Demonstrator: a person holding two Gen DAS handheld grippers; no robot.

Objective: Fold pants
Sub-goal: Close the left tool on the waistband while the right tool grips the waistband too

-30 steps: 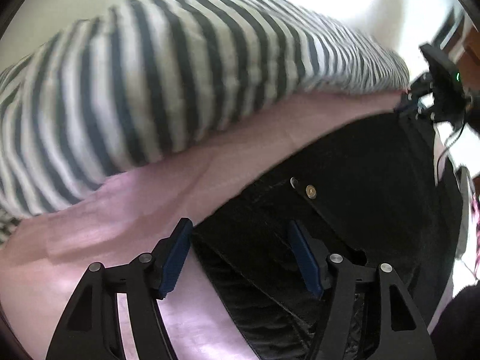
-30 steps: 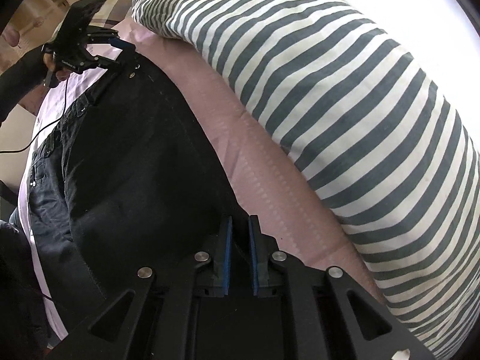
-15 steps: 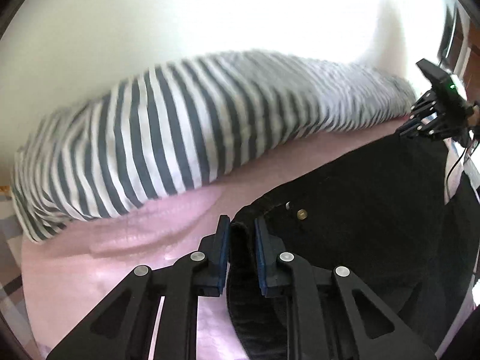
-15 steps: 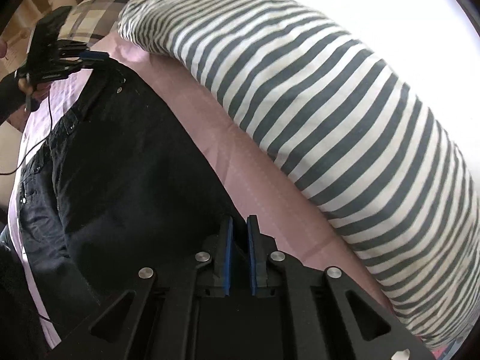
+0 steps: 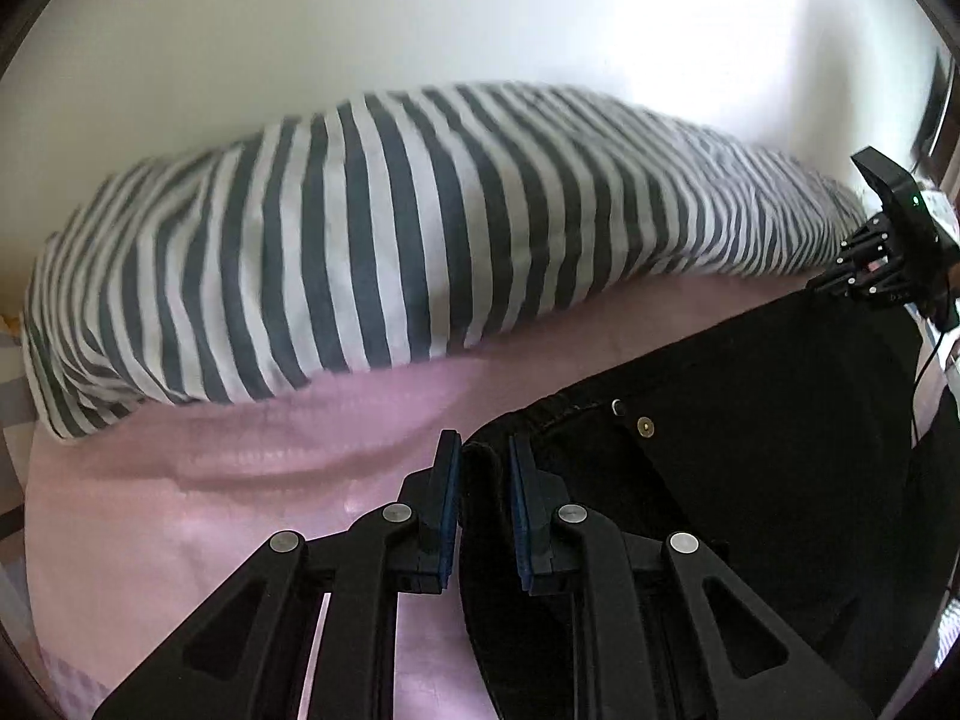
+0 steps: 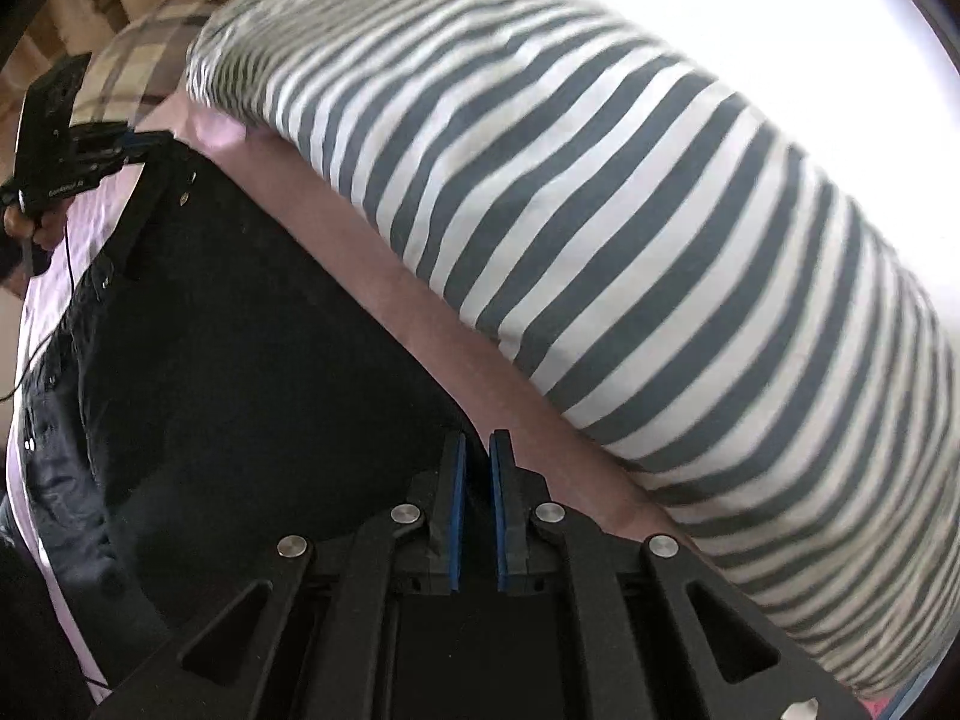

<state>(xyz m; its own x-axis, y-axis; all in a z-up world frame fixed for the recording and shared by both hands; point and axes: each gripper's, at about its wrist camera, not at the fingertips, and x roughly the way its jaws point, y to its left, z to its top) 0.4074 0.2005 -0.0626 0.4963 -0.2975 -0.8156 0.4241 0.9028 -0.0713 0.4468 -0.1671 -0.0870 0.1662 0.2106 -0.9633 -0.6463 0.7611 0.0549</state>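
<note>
Black pants (image 5: 750, 420) lie on a pink bed sheet (image 5: 210, 510), waistband toward the striped pillow. My left gripper (image 5: 485, 462) is shut on one corner of the waistband, near two metal buttons (image 5: 645, 427). My right gripper (image 6: 474, 462) is shut on the other corner of the black pants (image 6: 240, 330), lifting the edge a little. Each gripper shows small in the other's view: the right gripper (image 5: 888, 264) at far right, the left gripper (image 6: 66, 138) at far left.
A long grey-and-white striped pillow (image 5: 390, 228) lies along the white wall just beyond the pants; it also fills the right wrist view (image 6: 630, 210). A plaid pillow (image 6: 138, 72) sits at the far end.
My left gripper closed on the waistband corner; it was open around it one second ago. Both grippers have risen a little with the pants edge.
</note>
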